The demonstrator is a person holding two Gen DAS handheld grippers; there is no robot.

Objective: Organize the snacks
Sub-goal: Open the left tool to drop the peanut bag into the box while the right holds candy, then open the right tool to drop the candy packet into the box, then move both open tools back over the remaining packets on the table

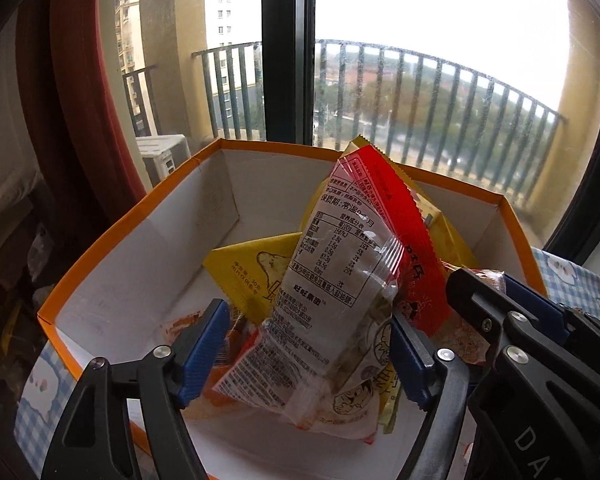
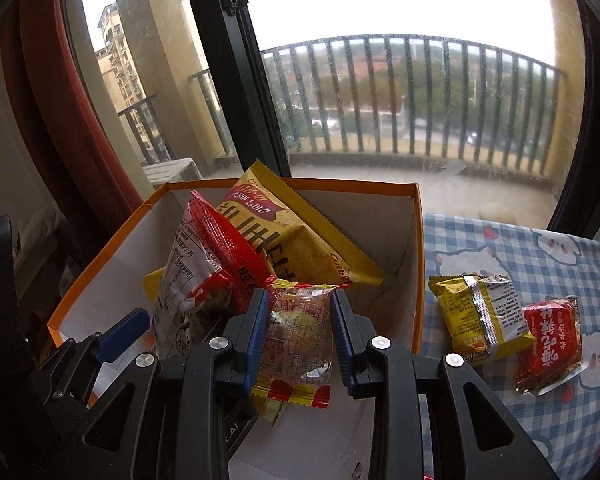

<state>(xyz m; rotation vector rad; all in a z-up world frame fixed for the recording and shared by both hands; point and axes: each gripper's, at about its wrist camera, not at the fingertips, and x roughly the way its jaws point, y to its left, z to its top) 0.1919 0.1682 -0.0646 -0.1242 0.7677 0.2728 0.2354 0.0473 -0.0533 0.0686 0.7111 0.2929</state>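
Over the box, by the window: both grippers worked above the orange-rimmed cardboard box (image 2: 418, 264), which stood on the blue checked tablecloth (image 2: 540, 248).
Left gripper (image 1: 308, 346): jaws spread wide on either side of the clear-and-red rice cracker packet (image 1: 340, 280); released, with neither blue pad seen pressing the film.
Right gripper (image 2: 300, 338): jaws closed onto the small clear snack packet (image 2: 298, 332), which hung between the ribbed blue pads above the box's near edge.
Step in hand (judged): setting the small packet into the box. It would go best lowered into the bare white floor at the near side, then let go only once the packet rested, so it did not slide onto the leaning pile.
Risk (judged): the tall packet stood propped and could topple if nudged.
Contents of box: large yellow chip bag (image 2: 292, 236) leaning on the back wall; a flatter yellow packet (image 1: 252, 272) beneath; orange-printed wrappers on the floor, too hidden to name.
Outside the box: yellow foil packet (image 2: 480, 316) and red sealed packet (image 2: 550, 344), touching, on the cloth to the right, not yet stowed.
Materials: crinkled glossy film with serrated seal edges; matte white card inside the box, glossy orange edging; soft printed cloth; hard black gripper frames with ridged pads.
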